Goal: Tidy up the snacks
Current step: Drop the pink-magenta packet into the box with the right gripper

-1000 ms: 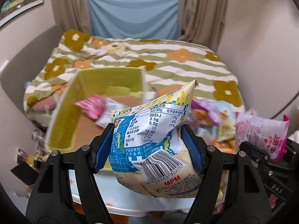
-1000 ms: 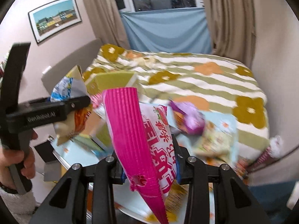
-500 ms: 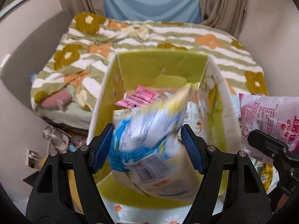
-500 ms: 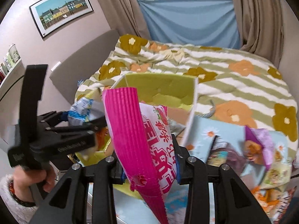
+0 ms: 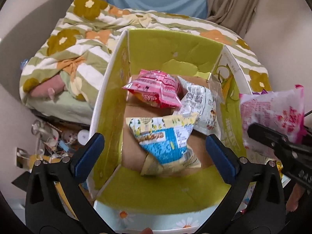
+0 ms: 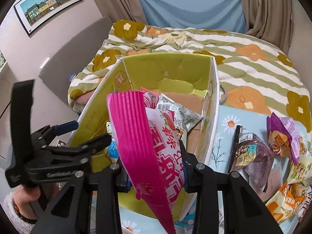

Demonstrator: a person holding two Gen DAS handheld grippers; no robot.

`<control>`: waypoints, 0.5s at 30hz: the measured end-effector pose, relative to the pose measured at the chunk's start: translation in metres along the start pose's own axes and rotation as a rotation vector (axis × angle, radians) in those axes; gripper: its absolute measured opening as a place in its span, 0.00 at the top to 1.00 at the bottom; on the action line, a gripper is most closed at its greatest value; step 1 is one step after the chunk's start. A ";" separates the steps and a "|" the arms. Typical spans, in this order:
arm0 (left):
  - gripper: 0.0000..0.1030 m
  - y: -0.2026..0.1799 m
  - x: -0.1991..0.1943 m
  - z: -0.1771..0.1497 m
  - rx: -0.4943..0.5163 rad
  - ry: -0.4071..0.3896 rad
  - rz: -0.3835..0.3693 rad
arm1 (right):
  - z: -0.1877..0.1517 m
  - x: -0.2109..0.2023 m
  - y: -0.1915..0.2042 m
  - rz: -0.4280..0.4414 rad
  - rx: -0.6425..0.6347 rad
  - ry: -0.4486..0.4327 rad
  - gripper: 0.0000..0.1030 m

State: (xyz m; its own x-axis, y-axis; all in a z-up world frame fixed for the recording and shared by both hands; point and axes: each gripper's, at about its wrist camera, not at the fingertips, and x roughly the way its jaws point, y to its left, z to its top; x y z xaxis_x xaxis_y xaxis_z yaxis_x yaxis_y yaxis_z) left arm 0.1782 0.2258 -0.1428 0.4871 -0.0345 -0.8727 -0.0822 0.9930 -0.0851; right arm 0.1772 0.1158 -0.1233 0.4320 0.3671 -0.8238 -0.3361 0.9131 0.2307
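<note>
An open yellow-green cardboard box stands below both grippers. My left gripper hangs over it, its jaws opening wide with nothing pressed between the blue pads. A blue-and-yellow snack bag lies loose on the box floor under them. Beside it in the box lie a pink bag and a white bag. My right gripper is shut on a pink-and-white snack bag, held upright over the box's near edge. The left gripper shows at left, held by a hand.
The box sits on a table with a light-blue daisy cloth. Several loose snack bags lie to the right, among them a dark purple one and an orange one. A bed with a flowered striped quilt is behind. Floor clutter lies left.
The left gripper let go of the blue-and-yellow bag, which dropped into the box, and its jaws spread wide. Both grippers moved from beside the box to over it and lower.
</note>
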 end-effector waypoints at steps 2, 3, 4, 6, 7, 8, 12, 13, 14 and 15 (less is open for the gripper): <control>0.00 0.000 -0.005 -0.004 0.006 -0.005 0.021 | 0.001 0.004 0.001 0.005 0.003 0.012 0.67; 0.00 0.002 -0.006 -0.005 0.007 -0.007 0.025 | 0.002 0.005 0.002 0.009 0.003 0.016 0.67; 0.00 0.003 -0.008 -0.007 0.007 -0.010 0.032 | 0.004 0.007 0.002 0.015 0.003 0.019 0.67; 0.00 0.004 -0.011 -0.010 0.005 -0.015 0.050 | 0.006 0.011 0.004 0.026 0.002 0.026 0.67; 0.00 0.005 -0.012 -0.011 0.003 -0.016 0.059 | 0.008 0.014 0.004 0.032 0.002 0.031 0.67; 0.00 0.006 -0.013 -0.013 0.001 -0.018 0.067 | 0.009 0.018 0.004 0.037 0.002 0.039 0.66; 0.00 0.010 -0.017 -0.018 -0.021 -0.021 0.084 | 0.012 0.026 0.005 0.057 0.008 0.046 0.56; 0.00 0.010 -0.017 -0.019 -0.026 -0.019 0.087 | 0.013 0.027 0.006 0.063 0.013 0.041 0.50; 0.00 0.009 -0.017 -0.021 -0.029 -0.017 0.090 | 0.014 0.027 0.005 0.074 0.019 0.038 0.31; 0.00 0.010 -0.017 -0.022 -0.031 -0.015 0.092 | 0.014 0.027 0.004 0.079 0.021 0.034 0.10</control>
State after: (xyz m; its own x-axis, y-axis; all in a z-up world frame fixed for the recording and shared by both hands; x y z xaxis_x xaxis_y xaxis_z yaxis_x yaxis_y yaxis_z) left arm 0.1497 0.2341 -0.1392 0.4896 0.0584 -0.8700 -0.1535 0.9879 -0.0201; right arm 0.1989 0.1316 -0.1373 0.3757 0.4323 -0.8197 -0.3500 0.8852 0.3063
